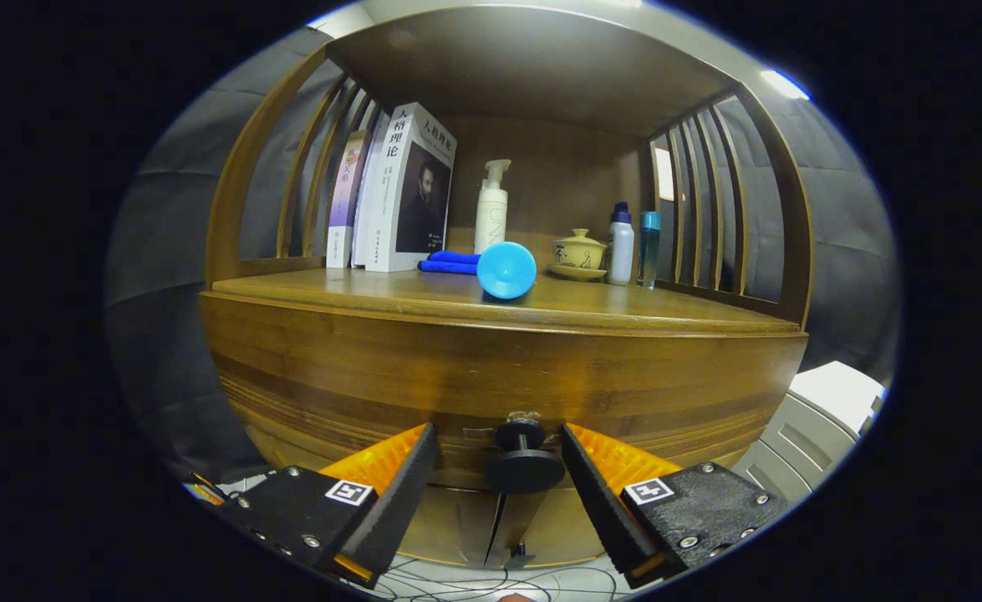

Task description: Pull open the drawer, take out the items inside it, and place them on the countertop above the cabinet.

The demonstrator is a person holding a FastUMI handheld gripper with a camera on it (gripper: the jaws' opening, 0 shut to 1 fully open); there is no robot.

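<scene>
Hand-held gripper [499,439] fingers apart, flanking drawer knob [523,460]; drawer [373,368] closed, contents hidden.

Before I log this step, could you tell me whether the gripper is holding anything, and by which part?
Nothing is held. The gripper is open, its jaws on either side of the drawer knob with gaps showing, so neither presses on it.

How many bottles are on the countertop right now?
3: a white pump bottle behind the blue cup, and a white bottle and a teal bottle beside the lidded teacup. Others may be hidden.
</scene>
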